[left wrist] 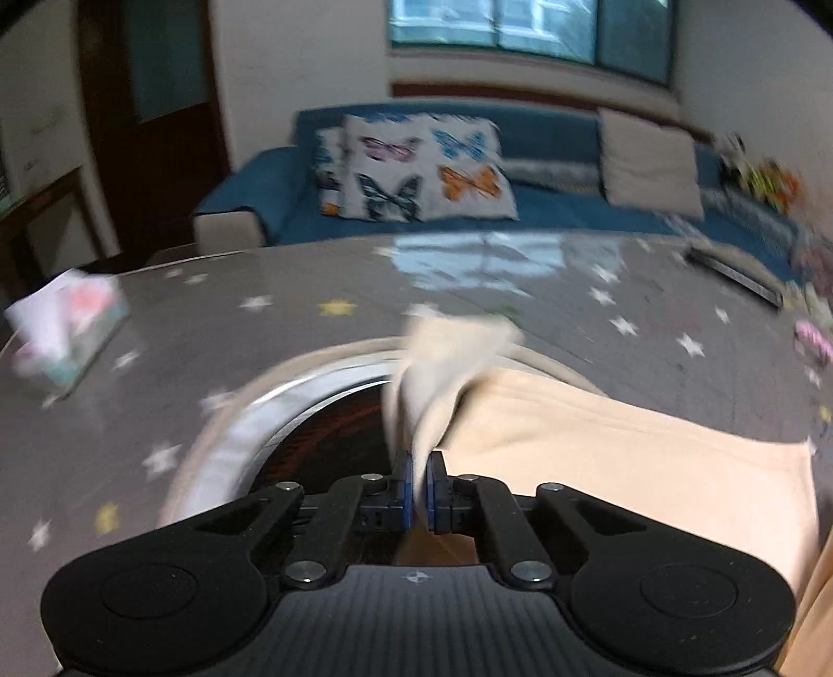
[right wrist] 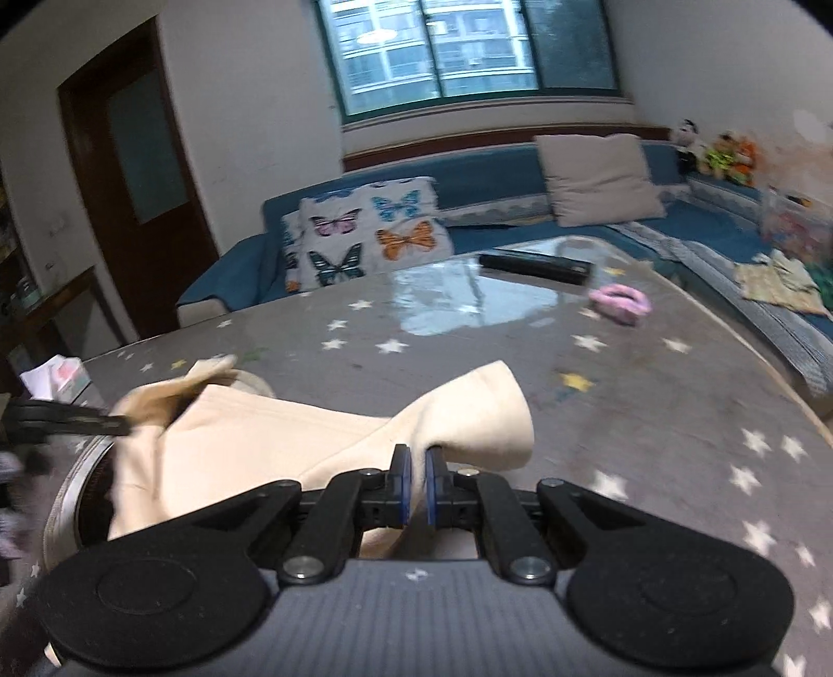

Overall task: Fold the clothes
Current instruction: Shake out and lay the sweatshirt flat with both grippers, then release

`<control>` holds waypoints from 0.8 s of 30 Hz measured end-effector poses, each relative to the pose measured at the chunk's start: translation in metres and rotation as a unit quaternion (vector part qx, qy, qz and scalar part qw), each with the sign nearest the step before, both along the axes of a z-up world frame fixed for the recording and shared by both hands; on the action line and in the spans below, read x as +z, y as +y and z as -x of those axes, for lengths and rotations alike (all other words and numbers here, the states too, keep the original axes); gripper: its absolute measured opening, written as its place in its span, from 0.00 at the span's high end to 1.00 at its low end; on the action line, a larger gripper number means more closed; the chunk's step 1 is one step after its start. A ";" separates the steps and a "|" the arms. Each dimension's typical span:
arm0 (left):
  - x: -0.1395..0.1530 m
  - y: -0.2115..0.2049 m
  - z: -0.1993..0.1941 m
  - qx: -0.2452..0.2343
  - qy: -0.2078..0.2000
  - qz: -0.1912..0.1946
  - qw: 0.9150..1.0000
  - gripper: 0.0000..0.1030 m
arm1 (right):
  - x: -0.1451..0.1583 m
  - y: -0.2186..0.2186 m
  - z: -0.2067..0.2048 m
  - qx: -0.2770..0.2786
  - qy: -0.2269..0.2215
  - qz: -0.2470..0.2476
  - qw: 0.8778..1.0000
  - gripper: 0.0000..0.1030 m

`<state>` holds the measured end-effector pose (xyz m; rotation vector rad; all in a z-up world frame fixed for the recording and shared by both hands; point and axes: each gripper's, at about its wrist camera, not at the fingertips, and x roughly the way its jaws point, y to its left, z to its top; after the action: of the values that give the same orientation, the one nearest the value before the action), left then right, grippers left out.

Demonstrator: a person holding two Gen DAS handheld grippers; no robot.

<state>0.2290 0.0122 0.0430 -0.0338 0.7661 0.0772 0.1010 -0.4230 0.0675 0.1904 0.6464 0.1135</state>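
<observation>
Left gripper (left wrist: 418,471): jaws drawn nearly together, pinching a bunched corner of the cream garment (left wrist: 598,448), which rises from the blue pads toward 12 o'clock as a blurred peak. Right gripper (right wrist: 416,468): jaws likewise almost closed, clamped on another corner of the same garment, the cloth curling over the pads toward 1 o'clock. In the right wrist view the garment spans from this grip out to 9 o'clock, where the left gripper holds its far corner; the fabric hangs stretched between the two, lifted above the counter (right wrist: 651,416). Beneath the cloth, at 9 to 10 o'clock in the left wrist view, lies a round, pale-rimmed object with a dark centre (left wrist: 234,416); what it is cannot be told. The counter carries a grey cover printed with stars. On it, in the right wrist view: a tissue pack (right wrist: 57,377) at 9 o'clock, a dark remote control (right wrist: 536,266) at 12 o'clock, a pink hair tie (right wrist: 619,302) at 1 o'clock. Beyond the counter: blue sofa (right wrist: 484,172) with butterfly cushion (right wrist: 364,239) and plain beige cushion (right wrist: 598,179); window (right wrist: 468,47) above.
</observation>
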 end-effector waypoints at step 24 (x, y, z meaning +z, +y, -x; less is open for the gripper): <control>0.002 0.121 0.237 0.052 0.006 0.001 0.999 0.70 | -0.022 -0.070 0.077 -0.088 0.038 0.001 0.995 0.83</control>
<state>-0.0081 0.1335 0.0450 -0.0750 0.7757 0.1763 0.0243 -0.4933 0.0454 0.2488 0.7019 -0.0641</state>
